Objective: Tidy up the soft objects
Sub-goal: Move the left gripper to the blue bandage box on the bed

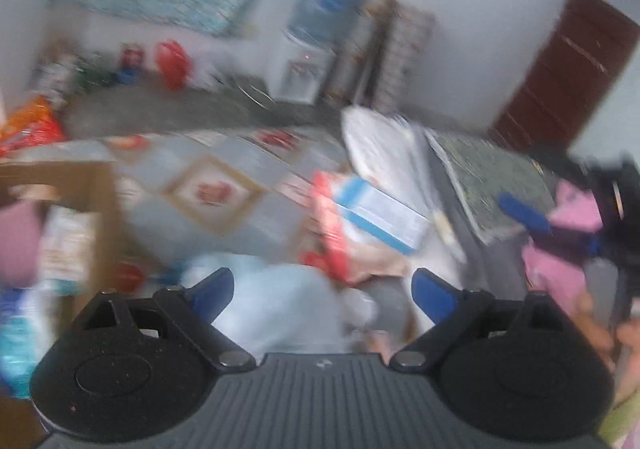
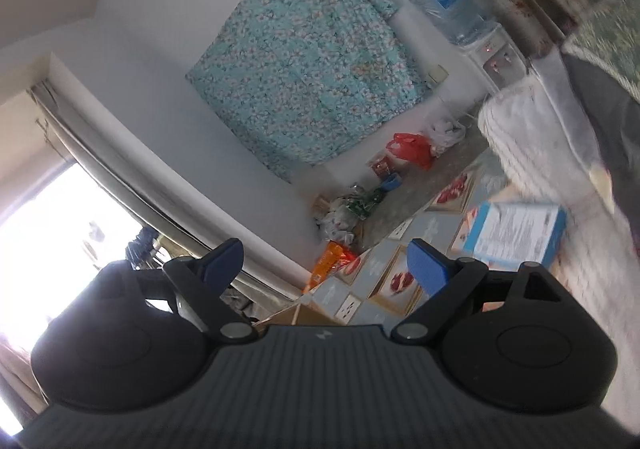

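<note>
Here the left gripper (image 1: pixel 323 291) has its two blue fingers (image 1: pixel 212 287) spread wide with nothing pinched, and a pale blue soft thing (image 1: pixel 280 309) lies blurry just under them, near the front edge of the patterned floor mat (image 1: pixel 208 185). The right gripper (image 2: pixel 322 261) is spread wide too and holds nothing, pointing at the white wall where a flowery teal blanket (image 2: pixel 304 61) hangs. A blue and white box (image 2: pixel 516 233) lies on the mat beside the bed's edge (image 2: pixel 532 153), and a pink soft thing (image 1: pixel 560 249) shows at the right side of the left view.
</note>
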### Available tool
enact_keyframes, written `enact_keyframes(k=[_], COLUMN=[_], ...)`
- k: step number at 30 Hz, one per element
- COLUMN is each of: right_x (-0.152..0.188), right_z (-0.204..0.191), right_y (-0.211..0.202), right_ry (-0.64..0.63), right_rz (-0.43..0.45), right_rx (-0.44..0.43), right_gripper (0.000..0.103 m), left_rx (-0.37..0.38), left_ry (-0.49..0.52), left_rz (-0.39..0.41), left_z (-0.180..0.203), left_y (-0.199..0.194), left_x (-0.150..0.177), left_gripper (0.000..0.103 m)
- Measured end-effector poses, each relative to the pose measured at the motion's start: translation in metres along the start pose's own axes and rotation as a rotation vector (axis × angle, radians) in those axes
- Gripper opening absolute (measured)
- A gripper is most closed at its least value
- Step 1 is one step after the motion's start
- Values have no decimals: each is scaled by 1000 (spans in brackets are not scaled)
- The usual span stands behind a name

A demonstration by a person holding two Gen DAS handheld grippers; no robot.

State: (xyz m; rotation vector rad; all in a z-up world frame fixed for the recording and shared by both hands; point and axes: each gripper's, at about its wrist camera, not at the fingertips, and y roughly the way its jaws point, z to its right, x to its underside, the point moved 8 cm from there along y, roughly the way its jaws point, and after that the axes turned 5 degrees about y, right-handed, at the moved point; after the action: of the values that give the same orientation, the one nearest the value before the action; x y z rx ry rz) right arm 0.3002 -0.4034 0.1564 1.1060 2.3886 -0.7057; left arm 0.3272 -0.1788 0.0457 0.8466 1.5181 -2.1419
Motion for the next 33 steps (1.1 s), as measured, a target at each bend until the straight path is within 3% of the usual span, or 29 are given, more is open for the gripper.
enact_keyframes(k=[4, 8, 11, 13, 17, 24, 33], right_x=[-24, -32, -33, -33, -38, -34, -2], right_z=[31, 80, 116, 135, 167, 200, 208], right_y=[25, 54, 79, 95, 119, 130, 110], right_ry=[-36, -9, 4, 15, 23, 35, 118], right_rz=[-42, -112, -169, -199, -227, -263, -361], right_rx=[102, 154, 193, 205, 246, 284, 203], right_gripper=[89, 85, 67, 49, 37, 36, 37], left_rx=[24, 40, 39, 50, 58, 74, 82], left_ry=[-78, -169, -230, -283, -342, -398, -457], left_rz=[-85, -179, -208, -211, -229, -271, -294], left_z=[33, 40, 43, 44, 44, 40, 29], left_y=[58, 112, 146, 163, 190, 226, 246], left_x=[-2, 3, -1, -2, -9, -12, -9], left_gripper=[89, 71, 65, 65, 65, 65, 66])
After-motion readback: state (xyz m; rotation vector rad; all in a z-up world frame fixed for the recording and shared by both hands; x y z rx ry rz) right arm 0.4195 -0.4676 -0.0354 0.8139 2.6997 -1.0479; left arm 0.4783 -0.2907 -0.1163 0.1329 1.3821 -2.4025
